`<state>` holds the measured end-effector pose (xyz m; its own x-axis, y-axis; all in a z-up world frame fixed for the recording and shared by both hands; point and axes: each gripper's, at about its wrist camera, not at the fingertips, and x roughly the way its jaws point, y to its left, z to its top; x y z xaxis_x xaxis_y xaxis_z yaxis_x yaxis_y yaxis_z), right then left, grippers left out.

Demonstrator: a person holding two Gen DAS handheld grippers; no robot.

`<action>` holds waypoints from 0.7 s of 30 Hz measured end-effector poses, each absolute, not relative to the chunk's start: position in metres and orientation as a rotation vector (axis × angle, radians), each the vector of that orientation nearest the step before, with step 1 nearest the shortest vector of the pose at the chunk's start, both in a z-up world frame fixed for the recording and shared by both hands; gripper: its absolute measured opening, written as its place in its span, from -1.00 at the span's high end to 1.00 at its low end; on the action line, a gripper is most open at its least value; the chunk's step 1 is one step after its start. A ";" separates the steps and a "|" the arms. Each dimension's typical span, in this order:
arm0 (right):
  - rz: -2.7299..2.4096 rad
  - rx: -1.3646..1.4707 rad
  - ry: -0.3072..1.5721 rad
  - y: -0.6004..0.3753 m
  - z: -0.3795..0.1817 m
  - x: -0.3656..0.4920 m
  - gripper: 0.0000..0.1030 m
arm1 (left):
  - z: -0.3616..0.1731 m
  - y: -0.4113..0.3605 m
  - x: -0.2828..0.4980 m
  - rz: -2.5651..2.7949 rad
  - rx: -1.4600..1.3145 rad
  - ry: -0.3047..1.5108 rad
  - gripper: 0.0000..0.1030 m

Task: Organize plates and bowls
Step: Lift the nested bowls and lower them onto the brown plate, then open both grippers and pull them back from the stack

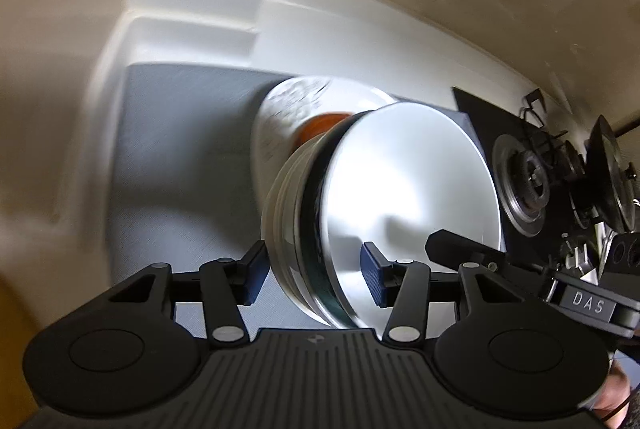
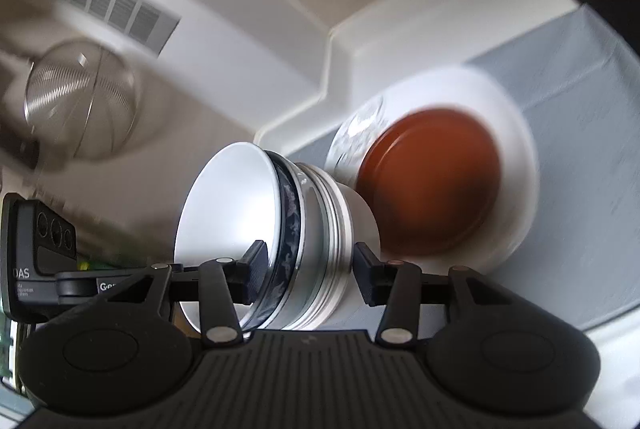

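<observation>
While the nested stack of white and glass bowls (image 1: 360, 213) sits tilted on its side in the left wrist view, the left gripper (image 1: 316, 273) has its blue-padded jaws clamped across the stack's rims, one pad on the outer wall and one inside the top white bowl. Behind it, on the grey counter mat (image 1: 176, 149), lie the wide white plate (image 1: 288, 113) and a sliver of the orange-brown dish, with the black gas hob (image 1: 524, 181) off to the right. The other gripper's black finger reaches in from the right, so the two should lift together, evenly, or the bowls may slide apart. In the right wrist view, the right gripper (image 2: 308, 269) is closed on the same stack of bowls (image 2: 280, 241), its pads spanning the dark patterned glass rim and the ribbed white walls. The round orange-brown dish (image 2: 432, 181) rests on the white plate (image 2: 516, 165) just beyond, near the stack's base; a wire mesh strainer (image 2: 76, 97) hangs at the upper left. I judge that the stack needs levelling, mouth upward, before it is set down clear of the plate, with both grips kept firm meanwhile.
</observation>
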<state>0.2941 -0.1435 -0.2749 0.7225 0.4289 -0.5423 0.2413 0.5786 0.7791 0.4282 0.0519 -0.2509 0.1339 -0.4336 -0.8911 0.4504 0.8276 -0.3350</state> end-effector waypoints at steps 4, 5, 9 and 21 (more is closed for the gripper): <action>0.101 0.938 0.767 -0.171 -0.277 0.308 0.00 | -0.256 0.020 0.444 -0.666 0.041 1.277 -0.04; 0.097 0.929 0.760 -0.177 -0.279 0.311 0.00 | -0.260 0.014 0.448 -0.675 0.047 1.271 -0.07; 0.085 0.926 0.755 -0.197 -0.296 0.325 0.00 | -0.277 -0.001 0.461 -0.671 0.035 1.282 -0.07; 0.065 0.970 0.780 -0.207 -0.342 0.341 -0.03 | -0.317 -0.018 0.468 -0.640 -0.012 1.245 -0.06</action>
